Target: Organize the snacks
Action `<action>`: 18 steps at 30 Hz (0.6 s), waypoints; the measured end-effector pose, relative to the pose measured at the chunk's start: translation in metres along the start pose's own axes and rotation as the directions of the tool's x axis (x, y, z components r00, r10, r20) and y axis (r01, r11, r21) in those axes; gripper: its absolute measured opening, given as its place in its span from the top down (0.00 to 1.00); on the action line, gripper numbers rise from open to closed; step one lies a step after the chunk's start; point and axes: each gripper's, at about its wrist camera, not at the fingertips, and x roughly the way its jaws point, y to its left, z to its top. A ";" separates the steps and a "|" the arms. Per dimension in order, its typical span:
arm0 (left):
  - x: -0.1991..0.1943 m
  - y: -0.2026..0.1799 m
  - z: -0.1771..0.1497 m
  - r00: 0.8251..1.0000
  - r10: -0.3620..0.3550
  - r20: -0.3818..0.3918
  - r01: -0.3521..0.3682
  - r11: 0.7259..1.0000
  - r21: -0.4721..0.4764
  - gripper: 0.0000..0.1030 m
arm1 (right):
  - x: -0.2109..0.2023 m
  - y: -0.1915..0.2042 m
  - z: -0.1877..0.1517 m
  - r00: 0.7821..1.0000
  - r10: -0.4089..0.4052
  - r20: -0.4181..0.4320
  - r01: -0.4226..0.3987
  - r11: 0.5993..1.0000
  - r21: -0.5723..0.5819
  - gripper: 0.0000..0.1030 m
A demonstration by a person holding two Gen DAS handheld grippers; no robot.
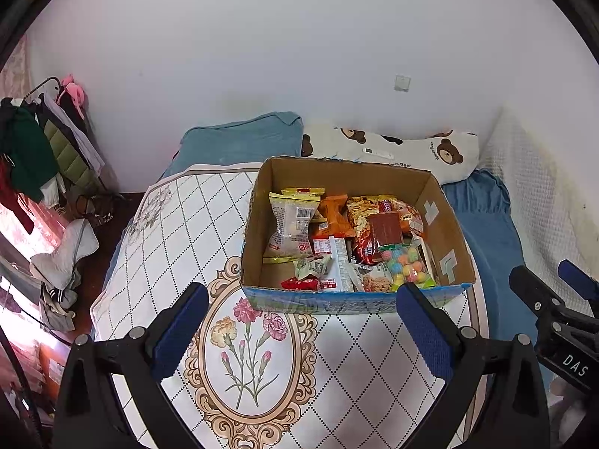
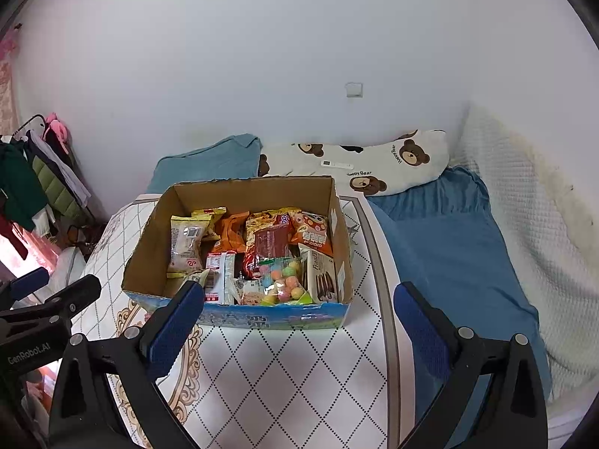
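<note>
An open cardboard box [image 1: 445,220] stands on a patterned bed cover and holds several snack packets: a pale bun packet [image 1: 290,228], an orange packet [image 1: 335,217], a red noodle bag [image 1: 378,232] and a bag of coloured candy balls [image 1: 408,265]. The box also shows in the right wrist view [image 2: 342,247], with a cookie box [image 2: 322,277] at its right side. My left gripper [image 1: 299,329] is open and empty, just in front of the box. My right gripper [image 2: 299,329] is open and empty, also in front of the box.
The box sits on a white quilted cover with a flower print [image 1: 247,340]. Behind it lie a blue pillow [image 1: 239,142] and a bear-print pillow [image 1: 411,149] with a white remote on it. A blue blanket [image 2: 449,247] is at right. A clothes rack [image 1: 45,142] stands left of the bed.
</note>
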 end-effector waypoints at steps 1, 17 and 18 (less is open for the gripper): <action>0.000 0.000 0.000 1.000 0.001 0.001 -0.001 1.000 0.002 0.00 | 0.000 0.000 0.000 1.000 0.001 -0.001 -0.001 1.000 -0.001 0.00; -0.007 -0.005 -0.004 1.000 0.011 0.018 -0.011 1.000 0.016 0.00 | -0.006 -0.004 -0.002 1.000 0.018 0.001 -0.018 1.000 -0.004 0.00; -0.007 -0.005 -0.004 1.000 0.011 0.020 -0.011 1.000 0.018 0.00 | -0.006 -0.005 -0.002 1.000 0.021 0.000 -0.021 1.000 -0.003 0.00</action>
